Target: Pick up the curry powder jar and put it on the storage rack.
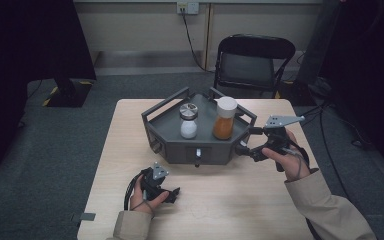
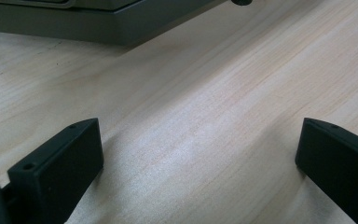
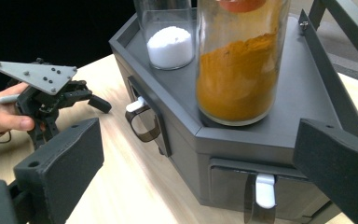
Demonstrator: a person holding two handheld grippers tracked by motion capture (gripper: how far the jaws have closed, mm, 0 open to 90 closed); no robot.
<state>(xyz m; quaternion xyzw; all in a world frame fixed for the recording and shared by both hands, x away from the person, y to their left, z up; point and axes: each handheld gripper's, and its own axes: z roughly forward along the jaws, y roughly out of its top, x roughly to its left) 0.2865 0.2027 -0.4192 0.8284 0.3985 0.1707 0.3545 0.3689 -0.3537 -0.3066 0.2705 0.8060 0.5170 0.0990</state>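
- The dark grey hexagonal rack stands on the bench towards its far middle, with raised rails around its flat top.
- On that top stand two jars, near each other but apart: a jar of orange powder with a white lid on the right, and a smaller jar of white powder with a metal lid on the left.
- The right gripper is held at the rack's right corner, its fingers spread wide with nothing between them; one sits near the upper rail, the other lower by the side wall.
- The right gripper view shows what the high view cannot: the orange jar fills close to its base rim, the white jar is only partly filled, and the rack's side panels carry drawer fronts with a white latch and a smoky translucent pull loop.
- The left gripper rests low on the near bench, well apart from the rack, held in the person's left hand.
- The left gripper view shows its fingers spread far apart over bare pale wood, with the rack's lower edge at the top.
- No label or writing can be read on jars, rack or grippers.
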